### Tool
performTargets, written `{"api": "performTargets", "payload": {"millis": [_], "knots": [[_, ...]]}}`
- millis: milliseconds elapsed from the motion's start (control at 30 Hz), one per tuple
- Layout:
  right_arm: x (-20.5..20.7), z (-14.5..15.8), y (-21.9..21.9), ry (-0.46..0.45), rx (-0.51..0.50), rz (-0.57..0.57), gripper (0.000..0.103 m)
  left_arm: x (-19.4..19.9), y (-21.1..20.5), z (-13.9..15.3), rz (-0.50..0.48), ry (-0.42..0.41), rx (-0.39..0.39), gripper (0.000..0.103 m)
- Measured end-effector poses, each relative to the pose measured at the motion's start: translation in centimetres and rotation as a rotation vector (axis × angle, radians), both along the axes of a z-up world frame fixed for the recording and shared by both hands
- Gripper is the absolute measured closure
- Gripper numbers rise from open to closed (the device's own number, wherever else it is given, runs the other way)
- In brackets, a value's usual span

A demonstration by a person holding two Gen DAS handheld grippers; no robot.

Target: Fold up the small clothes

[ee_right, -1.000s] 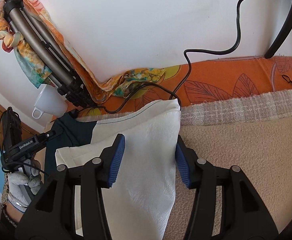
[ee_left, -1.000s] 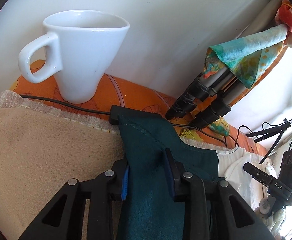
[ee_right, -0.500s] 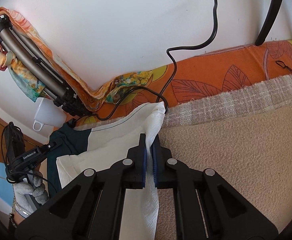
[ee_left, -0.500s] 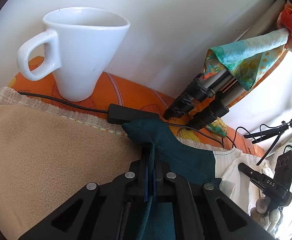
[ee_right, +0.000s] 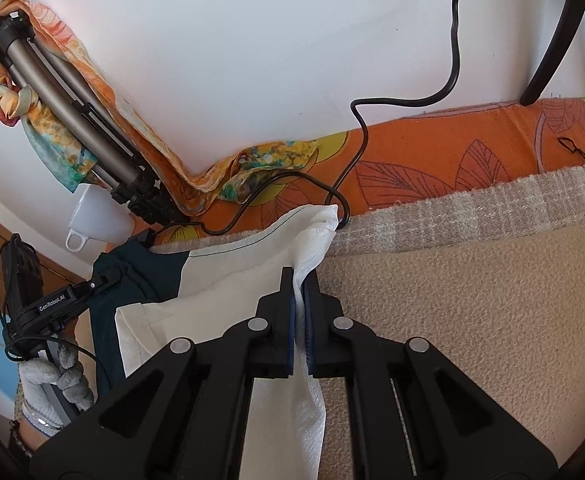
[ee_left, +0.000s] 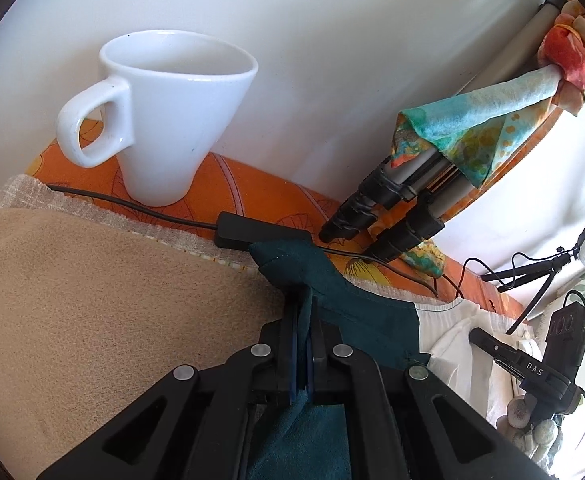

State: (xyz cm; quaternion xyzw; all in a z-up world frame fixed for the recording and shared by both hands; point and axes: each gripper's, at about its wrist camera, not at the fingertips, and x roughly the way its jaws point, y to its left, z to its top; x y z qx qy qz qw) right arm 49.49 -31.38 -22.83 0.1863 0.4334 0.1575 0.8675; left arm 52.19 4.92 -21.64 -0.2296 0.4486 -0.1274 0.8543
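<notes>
A small garment, dark teal on one side and white on the other, lies on a beige blanket (ee_left: pixel 92 312). My left gripper (ee_left: pixel 302 300) is shut on the garment's teal corner (ee_left: pixel 292 260), pinching a fold of cloth between its pads. My right gripper (ee_right: pixel 299 280) is shut on the garment's white corner (ee_right: pixel 316 224) at the far edge. In the right wrist view the teal part (ee_right: pixel 132 276) lies to the left, with the left gripper (ee_right: pixel 104 280) on it. The white part (ee_left: pixel 464 332) shows at the right of the left wrist view.
A white mug (ee_left: pixel 164 120) stands on the orange leaf-print cloth (ee_left: pixel 244 188) by the wall. A folded tripod (ee_left: pixel 404 196) wrapped in a colourful scarf leans there. Black cables (ee_right: pixel 372 128) and a black inline box (ee_left: pixel 260 232) lie along the blanket's far edge. Ring light stand (ee_left: pixel 548 268) at right.
A second ago both grippers were open around the garment's corners. Both have closed on the cloth, and the pinched corners are bunched and slightly raised.
</notes>
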Motion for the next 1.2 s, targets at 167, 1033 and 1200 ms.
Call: {"api": "performTargets", "payload": {"millis": [167,1033,1200], "knots": [[-0.9,1.7,-0.4,-0.026,0.040,0.003,0.099,-1.3,-0.4,1.9,-0.038,-0.039,-0.010,0.103],[-24.3,8.4,-0.5,-0.177,0.029,0.226,0.099,-25.1,2.6,6.2,-0.136,-0.212,0.025,0.103],[-29.9,5.8,0.2,-0.167,-0.040,0.284,0.099,-30.1,2.1,3.9,-0.168,-0.196,0.114,0.103]]}}
